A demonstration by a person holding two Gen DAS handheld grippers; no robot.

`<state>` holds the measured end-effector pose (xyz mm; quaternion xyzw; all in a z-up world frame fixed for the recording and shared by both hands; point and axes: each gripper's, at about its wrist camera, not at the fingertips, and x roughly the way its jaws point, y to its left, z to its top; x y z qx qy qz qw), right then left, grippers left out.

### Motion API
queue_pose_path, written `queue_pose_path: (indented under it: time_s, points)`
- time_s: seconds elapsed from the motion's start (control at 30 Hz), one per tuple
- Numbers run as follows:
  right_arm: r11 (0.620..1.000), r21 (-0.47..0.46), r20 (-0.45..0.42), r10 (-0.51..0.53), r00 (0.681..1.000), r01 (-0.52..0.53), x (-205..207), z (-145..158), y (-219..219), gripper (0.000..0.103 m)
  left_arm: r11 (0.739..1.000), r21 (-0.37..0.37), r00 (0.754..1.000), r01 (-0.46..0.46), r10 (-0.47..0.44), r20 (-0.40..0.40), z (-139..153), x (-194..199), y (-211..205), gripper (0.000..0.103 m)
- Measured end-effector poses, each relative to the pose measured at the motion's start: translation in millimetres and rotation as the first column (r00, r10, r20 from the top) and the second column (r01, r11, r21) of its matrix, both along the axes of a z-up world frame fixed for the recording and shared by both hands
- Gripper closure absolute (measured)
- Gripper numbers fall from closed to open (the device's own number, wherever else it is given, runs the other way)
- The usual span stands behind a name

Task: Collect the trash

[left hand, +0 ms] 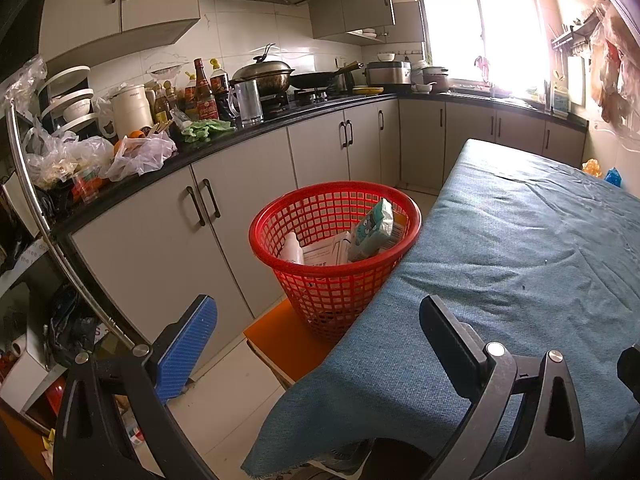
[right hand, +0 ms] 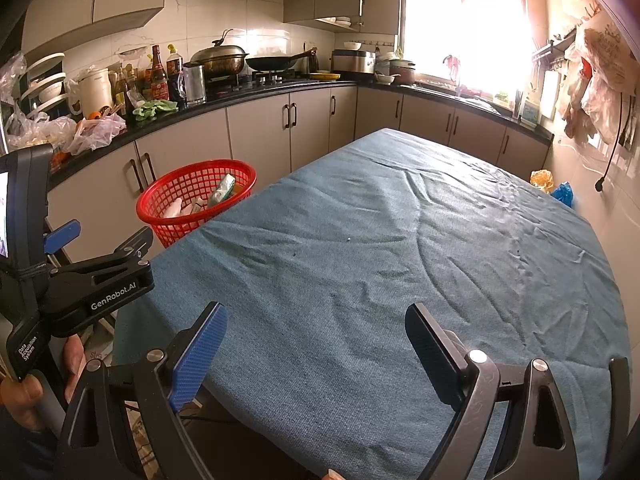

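Observation:
A red mesh basket stands on an orange stool at the left edge of the table. It holds a teal snack packet, a white bottle and white paper packaging. The basket also shows in the right wrist view. My left gripper is open and empty, near the table's front left corner, short of the basket. It also shows from the side in the right wrist view. My right gripper is open and empty over the blue tablecloth.
The table's blue cloth hangs over the front corner. A cluttered black counter with bottles, bags and pots runs along the left and back over grey cabinets. Orange and blue bags lie beyond the table's far right corner. Shelving stands at left.

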<state>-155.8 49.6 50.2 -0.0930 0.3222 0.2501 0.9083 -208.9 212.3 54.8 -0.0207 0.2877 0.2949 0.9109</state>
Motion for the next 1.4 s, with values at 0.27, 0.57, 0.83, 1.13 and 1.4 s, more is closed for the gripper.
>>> queue_pose_path:
  time_s: [0.27, 0.57, 0.83, 1.13, 1.4]
  points:
    - [1.000, 0.000, -0.001, 0.000, 1.000, 0.000, -0.1, -1.0, -0.3, 0.010, 1.000, -0.001, 1.000, 0.000, 0.000, 0.000, -0.1, -0.5, 1.0, 0.002]
    - [1.000, -0.001, -0.005, 0.000, 1.000, 0.000, -0.2, -2.7, -0.1, 0.010, 1.000, 0.001, 1.000, 0.000, 0.000, -0.001, -0.1, -0.5, 1.3, 0.002]
    - [1.000, -0.004, -0.011, 0.003, 1.000, -0.003, 1.5, -7.1, -0.5, 0.010, 1.000, 0.000, 1.000, 0.000, 0.000, -0.001, -0.2, -0.6, 1.6, 0.002]
    - [1.000, -0.006, -0.018, 0.004, 1.000, -0.004, 2.9, -7.2, -0.2, 0.010, 1.000, 0.001, 1.000, 0.000, 0.000, -0.003, -0.2, -0.3, 1.8, 0.002]
    - [1.000, -0.004, -0.020, 0.003, 1.000, -0.003, 5.2, -7.5, -0.2, 0.010, 1.000, 0.002, 1.000, -0.001, 0.001, -0.004, -0.8, -1.2, 2.6, 0.002]
